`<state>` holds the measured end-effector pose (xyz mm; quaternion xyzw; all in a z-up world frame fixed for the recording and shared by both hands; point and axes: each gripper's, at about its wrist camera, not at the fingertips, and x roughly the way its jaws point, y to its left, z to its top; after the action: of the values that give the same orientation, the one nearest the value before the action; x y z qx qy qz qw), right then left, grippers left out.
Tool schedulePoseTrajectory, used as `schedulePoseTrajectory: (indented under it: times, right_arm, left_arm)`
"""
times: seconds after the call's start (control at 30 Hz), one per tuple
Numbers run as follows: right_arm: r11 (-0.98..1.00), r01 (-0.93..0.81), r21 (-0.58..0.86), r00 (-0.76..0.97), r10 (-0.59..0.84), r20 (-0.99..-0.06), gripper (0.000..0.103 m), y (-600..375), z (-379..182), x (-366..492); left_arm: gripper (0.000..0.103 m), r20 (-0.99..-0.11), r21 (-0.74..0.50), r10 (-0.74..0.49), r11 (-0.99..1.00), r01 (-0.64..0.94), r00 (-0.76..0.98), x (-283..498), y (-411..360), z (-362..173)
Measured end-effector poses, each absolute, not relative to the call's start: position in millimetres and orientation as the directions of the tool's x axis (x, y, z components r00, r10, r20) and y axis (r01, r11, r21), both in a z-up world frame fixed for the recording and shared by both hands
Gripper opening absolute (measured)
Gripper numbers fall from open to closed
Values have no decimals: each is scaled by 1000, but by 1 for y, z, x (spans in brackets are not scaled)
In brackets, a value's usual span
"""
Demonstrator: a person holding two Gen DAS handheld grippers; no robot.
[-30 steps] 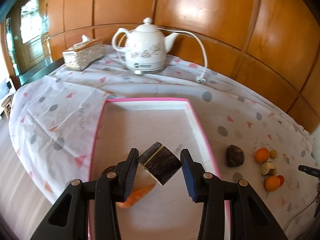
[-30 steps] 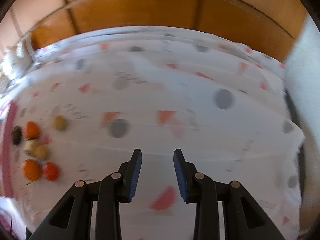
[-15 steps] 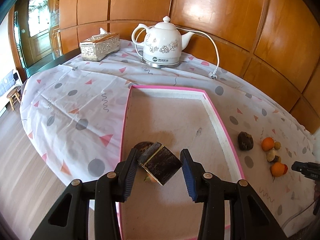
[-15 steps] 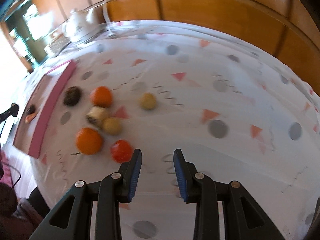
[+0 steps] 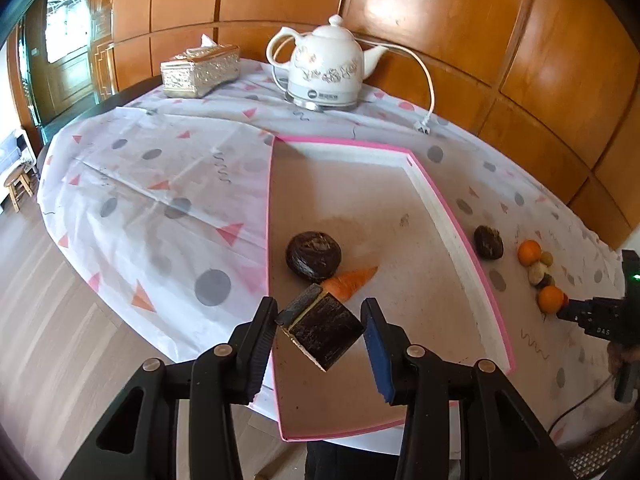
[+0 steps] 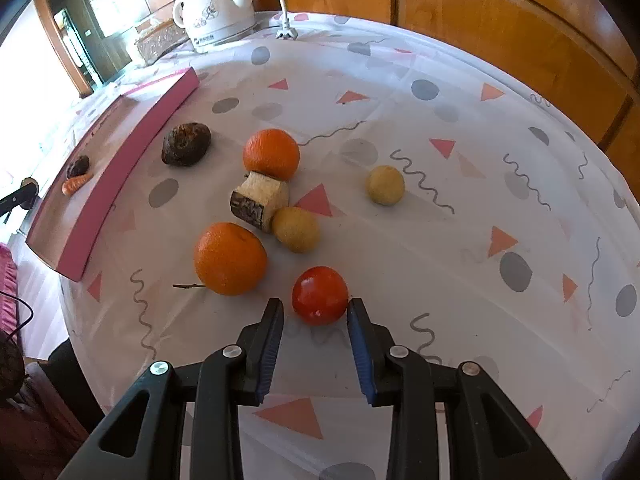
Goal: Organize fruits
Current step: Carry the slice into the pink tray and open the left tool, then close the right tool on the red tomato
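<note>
the right tool [image 6: 315, 316] has swung round from bare cloth to the fruit pile; the left tool [image 5: 320, 322] has drifted along the tray.

left tool is clamped on a dark, square-cut chunk [image 5: 323, 329] with a pale rim, over the near end of the pink-edged tray [image 5: 448, 224], where a rough dark ball [image 5: 313, 256] and a carrot piece [image 5: 352, 278] lie. right tool's pads stand slightly apart, gripping nothing, just short of a glossy red tomato [image 6: 319, 295] near the bench's [image 6: 460, 160] front edge; two oranges [image 6: 230, 258], tan round fruits [image 6: 296, 229] and a cut stub [image 6: 260, 201] lie beyond.
</note>
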<state>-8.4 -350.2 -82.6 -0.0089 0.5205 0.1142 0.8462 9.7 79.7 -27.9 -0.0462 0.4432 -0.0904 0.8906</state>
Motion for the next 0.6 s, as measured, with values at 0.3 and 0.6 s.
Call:
schedulePoseTrajectory:
  times: [0.3,0.6]
  right_arm:
    - [972,-225,67,431,161,-888,26,-347,-86,-8]
    - [973,-217,78,428,166,-889,26,-348,-86,-7]
  left_arm:
    - [46,-814,-99,-142,989,107,563,20,62,-44]
    - [52,-778,-45,-84,996,79,622,17,55,-30]
